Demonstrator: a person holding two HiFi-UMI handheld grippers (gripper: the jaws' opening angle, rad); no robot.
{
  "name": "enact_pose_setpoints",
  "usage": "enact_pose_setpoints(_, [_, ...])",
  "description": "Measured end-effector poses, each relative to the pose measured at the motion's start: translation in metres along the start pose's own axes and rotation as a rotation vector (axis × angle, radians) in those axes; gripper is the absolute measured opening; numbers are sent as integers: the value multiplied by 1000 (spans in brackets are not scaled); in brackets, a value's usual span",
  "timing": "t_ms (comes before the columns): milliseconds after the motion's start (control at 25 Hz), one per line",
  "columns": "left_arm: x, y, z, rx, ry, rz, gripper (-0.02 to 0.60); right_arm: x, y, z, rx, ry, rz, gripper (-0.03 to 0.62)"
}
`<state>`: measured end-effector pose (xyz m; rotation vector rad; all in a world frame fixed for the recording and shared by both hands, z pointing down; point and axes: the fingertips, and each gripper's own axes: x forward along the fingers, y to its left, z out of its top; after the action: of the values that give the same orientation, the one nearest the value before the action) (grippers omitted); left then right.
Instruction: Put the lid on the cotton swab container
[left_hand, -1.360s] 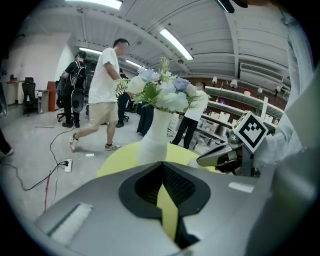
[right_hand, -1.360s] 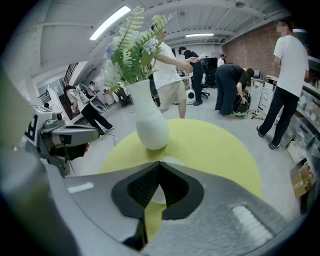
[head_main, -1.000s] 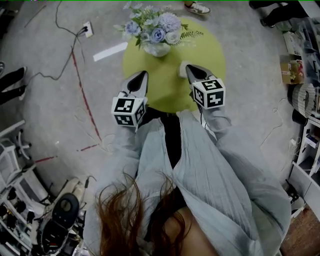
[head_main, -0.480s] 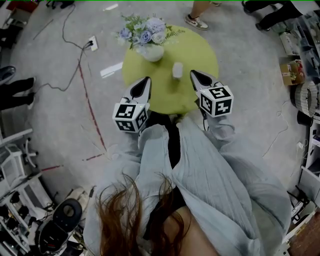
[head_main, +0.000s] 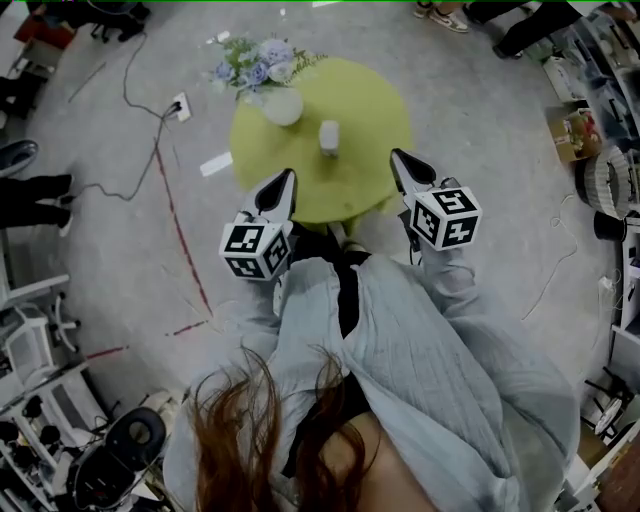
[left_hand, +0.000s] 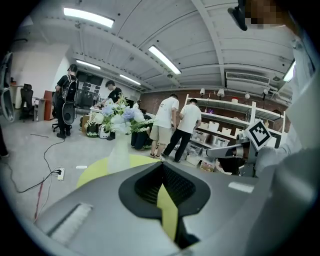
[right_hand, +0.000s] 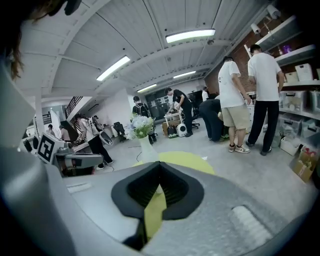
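A small white cotton swab container (head_main: 328, 137) stands upright on the round yellow-green table (head_main: 370, 110), near its middle. No separate lid can be made out. My left gripper (head_main: 289, 176) hovers at the table's near left edge, jaws together and holding nothing. My right gripper (head_main: 397, 156) hovers at the near right edge, jaws also together and holding nothing. The container sits between and beyond the two tips, apart from both. In the left gripper view the jaws (left_hand: 161, 166) meet, with only a thin slit showing the table. The right gripper view shows the same (right_hand: 159, 167).
A white vase of blue and white flowers (head_main: 268, 82) stands at the table's far left. Cables and a power strip (head_main: 181, 105) lie on the floor to the left. Shelves (head_main: 610, 190) line the right, equipment (head_main: 110, 450) sits lower left, and people (right_hand: 262, 95) stand beyond the table.
The head view has shifted, so the table and vase now lie higher and further left. The container, earlier close by the right gripper's tip, now shows between the two grippers. Both stay shut.
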<state>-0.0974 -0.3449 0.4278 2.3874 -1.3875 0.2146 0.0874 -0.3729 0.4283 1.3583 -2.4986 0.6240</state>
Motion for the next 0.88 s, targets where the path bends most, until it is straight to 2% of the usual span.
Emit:
enact_pose_setpoints(280, [-12, -28, -6, 5, -42, 0, 20, -45, -10, -5, -13, -75, -10, 2])
enact_pose_setpoints(480, [-23, -45, -1, 10, -111, -29, 20, -73, -15, -14, -40, -109, -28, 2])
enact_pose_setpoints(720, [-31, -68, 11, 59, -173, -88, 20, -90, -12, -16, -99, -163, -10, 2])
enact_pose_setpoints(880, [-34, -82, 15, 98, -179, -112, 20, -92, -6, -19, -116, -165, 21, 2])
